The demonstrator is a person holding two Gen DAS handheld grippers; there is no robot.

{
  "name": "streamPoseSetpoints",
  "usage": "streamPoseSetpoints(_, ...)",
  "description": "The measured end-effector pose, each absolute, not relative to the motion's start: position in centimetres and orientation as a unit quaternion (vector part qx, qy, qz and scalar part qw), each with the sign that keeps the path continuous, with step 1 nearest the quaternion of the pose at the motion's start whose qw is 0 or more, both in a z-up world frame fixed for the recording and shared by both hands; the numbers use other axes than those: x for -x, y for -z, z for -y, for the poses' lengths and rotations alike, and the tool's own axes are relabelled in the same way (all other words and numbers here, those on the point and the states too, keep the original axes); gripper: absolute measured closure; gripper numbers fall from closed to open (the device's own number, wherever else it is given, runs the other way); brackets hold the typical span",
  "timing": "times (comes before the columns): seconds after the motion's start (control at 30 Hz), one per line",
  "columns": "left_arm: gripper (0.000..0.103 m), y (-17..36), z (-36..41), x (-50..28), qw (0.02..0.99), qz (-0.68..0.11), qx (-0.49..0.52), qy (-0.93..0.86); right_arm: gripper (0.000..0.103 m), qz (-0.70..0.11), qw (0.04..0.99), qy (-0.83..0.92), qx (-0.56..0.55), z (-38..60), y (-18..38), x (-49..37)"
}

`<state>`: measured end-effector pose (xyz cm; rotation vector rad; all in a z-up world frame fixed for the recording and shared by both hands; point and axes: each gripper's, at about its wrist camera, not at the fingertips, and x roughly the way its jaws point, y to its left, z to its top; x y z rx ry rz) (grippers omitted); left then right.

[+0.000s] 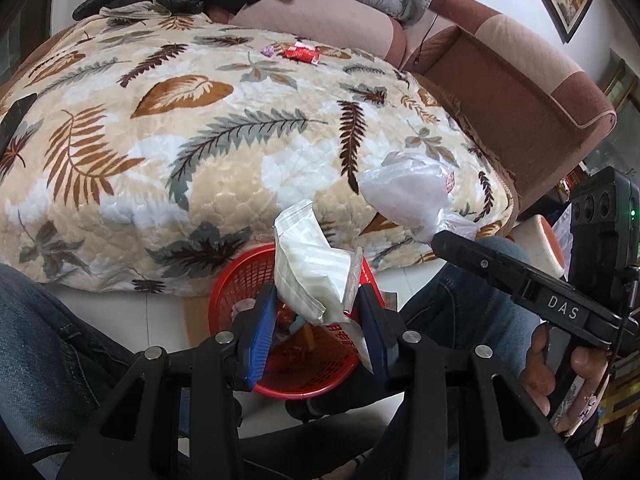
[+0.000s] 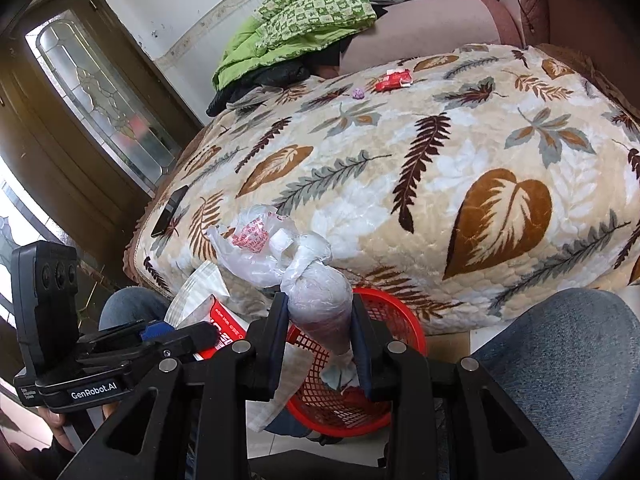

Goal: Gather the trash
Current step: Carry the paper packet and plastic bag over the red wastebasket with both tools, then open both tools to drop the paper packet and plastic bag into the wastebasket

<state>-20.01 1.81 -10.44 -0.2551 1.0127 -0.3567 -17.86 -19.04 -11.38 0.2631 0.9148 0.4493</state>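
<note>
A white snack wrapper [image 1: 310,276] sits clamped in the left gripper [image 1: 318,312] over the red mesh basket [image 1: 236,280] on the floor — the right gripper [image 2: 318,340] pinches a knotted plastic bag [image 2: 316,300] above the rim, between denim knees [image 2: 560,360], at the leaf-print blanket's [image 1: 200,152] edge.

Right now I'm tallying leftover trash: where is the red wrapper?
In both wrist views the red wrapper lies at the far edge of the leaf-print blanket, beside a small purple scrap, near the sofa back.
</note>
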Motion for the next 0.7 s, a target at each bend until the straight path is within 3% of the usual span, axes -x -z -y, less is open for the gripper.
streamPoseSetpoints(0.53, 0.059, 12.5, -1.5, 18.9, 0.842, -0.504, 0.114, 0.156, 0.069, -0.456, 0.854, -0.211, -0.134, 18.3, 13.1, 16.7)
streamPoseSetpoints(0.6, 0.051, 12.9, -1.7, 18.7, 0.839, -0.509, 0.116, 0.153, 0.063, -0.464, 0.849, -0.206, -0.146, 18.5, 13.6, 16.3)
streamPoseSetpoints(0.67, 0.047, 13.0, -1.6, 18.6, 0.839, -0.51, 0.114, 0.155, 0.047, -0.467, 0.846, -0.204, -0.155, 18.8, 13.8, 16.2)
streamPoseSetpoints(0.7, 0.045, 13.1, -1.6, 18.5, 0.838, -0.511, 0.112, 0.153, 0.045, -0.465, 0.846, -0.205, -0.16, 19.0, 13.8, 16.1)
